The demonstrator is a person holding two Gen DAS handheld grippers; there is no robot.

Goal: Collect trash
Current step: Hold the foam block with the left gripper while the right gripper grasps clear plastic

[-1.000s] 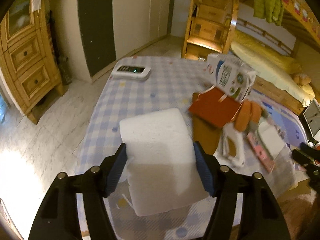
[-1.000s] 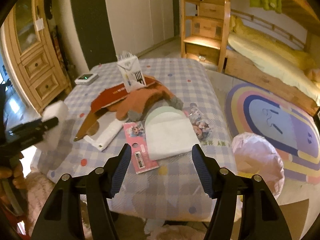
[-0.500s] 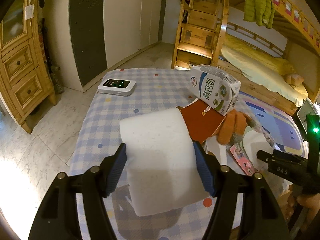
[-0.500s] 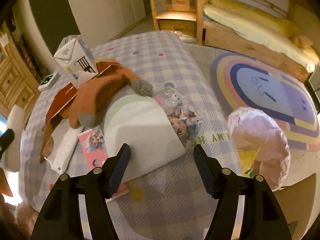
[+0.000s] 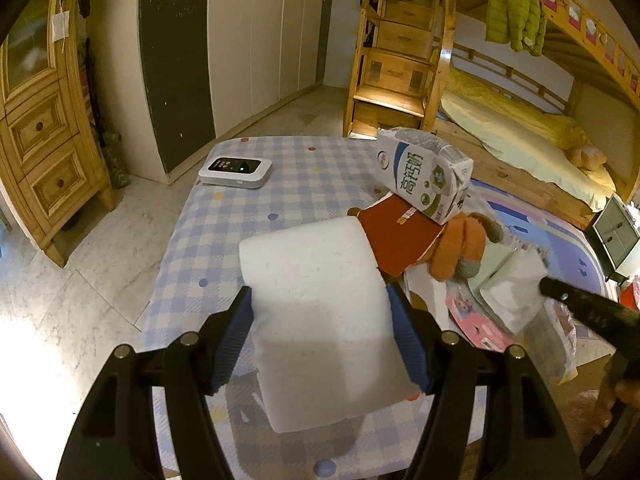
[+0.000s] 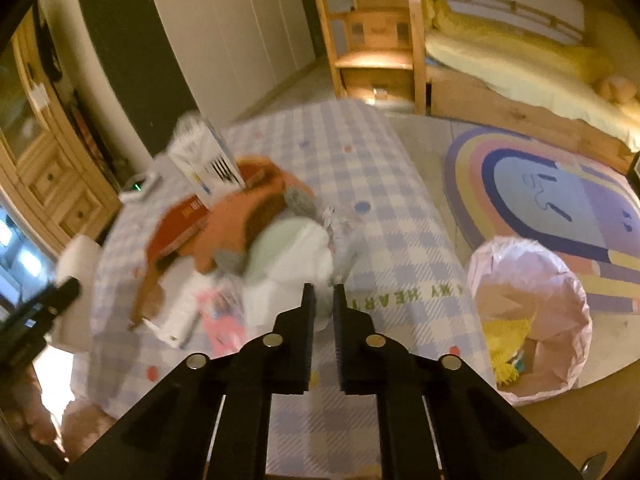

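My left gripper [image 5: 320, 320] is shut on a white foam block [image 5: 320, 312] and holds it above the near left part of the checked table [image 5: 280, 184]. My right gripper [image 6: 323, 300] is shut on the edge of a white and pale green plastic package [image 6: 296, 256], lifting it off the table; it also shows in the left wrist view [image 5: 516, 284]. A milk carton [image 5: 424, 174] stands on a red cardboard piece [image 5: 396, 236] and an orange plush toy [image 5: 460, 244]. A pink-lined trash bin [image 6: 532, 312] stands on the floor right of the table.
A white device [image 5: 236, 168] with a green light lies at the table's far left. A pink card [image 6: 224, 320] and a white packet [image 6: 180, 312] lie near the front. A wooden dresser [image 5: 40, 136] stands left; a bunk bed [image 5: 520, 128] and rainbow rug [image 6: 560, 200] are right.
My right gripper has closed on the white and green package and raised it from the table. My left gripper still holds the foam block, shifted slightly.
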